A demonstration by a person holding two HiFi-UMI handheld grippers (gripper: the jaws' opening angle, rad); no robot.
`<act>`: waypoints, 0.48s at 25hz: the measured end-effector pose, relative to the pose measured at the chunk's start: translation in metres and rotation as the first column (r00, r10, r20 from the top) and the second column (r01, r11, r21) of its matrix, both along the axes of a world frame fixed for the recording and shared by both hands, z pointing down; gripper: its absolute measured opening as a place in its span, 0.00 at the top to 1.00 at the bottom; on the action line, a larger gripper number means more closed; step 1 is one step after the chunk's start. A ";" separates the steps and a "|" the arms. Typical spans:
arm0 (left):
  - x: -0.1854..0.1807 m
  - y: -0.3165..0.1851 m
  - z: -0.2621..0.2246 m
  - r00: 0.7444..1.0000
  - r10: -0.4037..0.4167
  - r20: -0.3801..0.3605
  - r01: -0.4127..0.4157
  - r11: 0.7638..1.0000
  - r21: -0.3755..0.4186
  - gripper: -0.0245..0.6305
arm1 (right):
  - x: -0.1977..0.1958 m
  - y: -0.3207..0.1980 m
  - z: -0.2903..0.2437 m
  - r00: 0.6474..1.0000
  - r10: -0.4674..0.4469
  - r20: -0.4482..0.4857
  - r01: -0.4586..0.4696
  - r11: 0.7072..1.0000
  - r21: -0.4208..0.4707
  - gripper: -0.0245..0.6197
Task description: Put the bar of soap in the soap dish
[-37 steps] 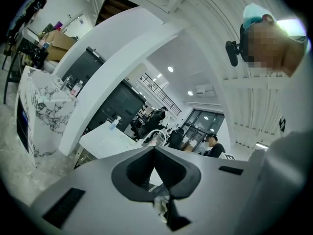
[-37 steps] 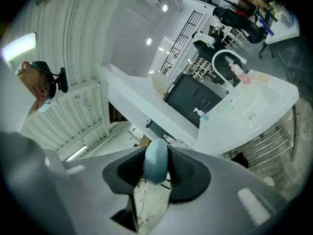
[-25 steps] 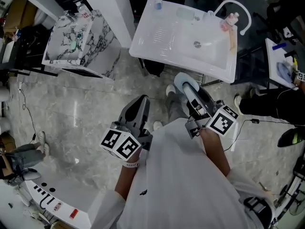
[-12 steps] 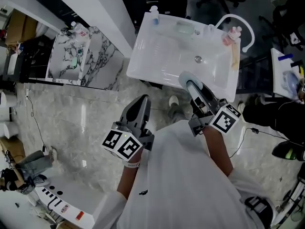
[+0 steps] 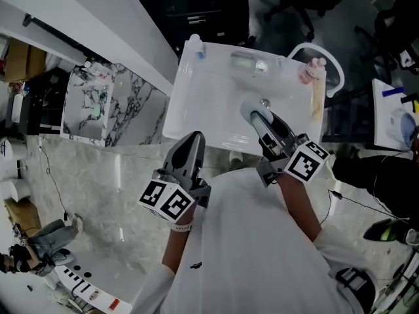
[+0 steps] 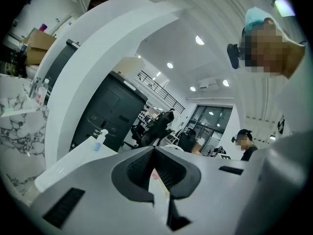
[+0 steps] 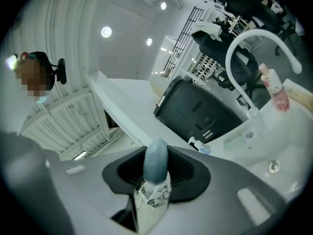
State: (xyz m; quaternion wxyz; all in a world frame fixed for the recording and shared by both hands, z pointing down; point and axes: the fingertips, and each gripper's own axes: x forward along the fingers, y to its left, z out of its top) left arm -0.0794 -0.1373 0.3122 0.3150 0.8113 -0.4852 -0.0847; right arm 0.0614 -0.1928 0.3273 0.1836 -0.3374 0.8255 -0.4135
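Note:
My right gripper (image 5: 256, 118) is shut on a pale blue bar of soap (image 5: 249, 109), which it holds over the front part of the white sink (image 5: 196, 103). In the right gripper view the soap (image 7: 156, 166) stands on edge between the pads. A pale green translucent soap dish (image 5: 245, 59) sits on the sink's back rim, left of the white arched faucet (image 5: 324, 50); it also shows as a faint dish (image 7: 234, 140) in that view. My left gripper (image 5: 190, 144) is shut and empty, just short of the sink's front edge.
A pump bottle (image 5: 196, 48) stands at the sink's back left corner and a pink bottle (image 5: 313, 69) stands by the faucet. A marble-patterned counter (image 5: 98, 103) is to the left, and a white table (image 5: 387, 113) to the right. The drain (image 5: 264, 102) lies beside the soap.
Both grippers have travelled toward the sink, which now sits closer. The soap has gone from over the floor to over the basin. Neither gripper's jaws have changed.

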 end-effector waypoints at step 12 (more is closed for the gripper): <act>0.005 -0.039 0.011 0.999 -0.053 0.010 0.053 0.998 -0.024 0.95 | 0.005 -0.055 0.016 0.999 -0.042 -0.015 0.042 0.999 -0.021 0.75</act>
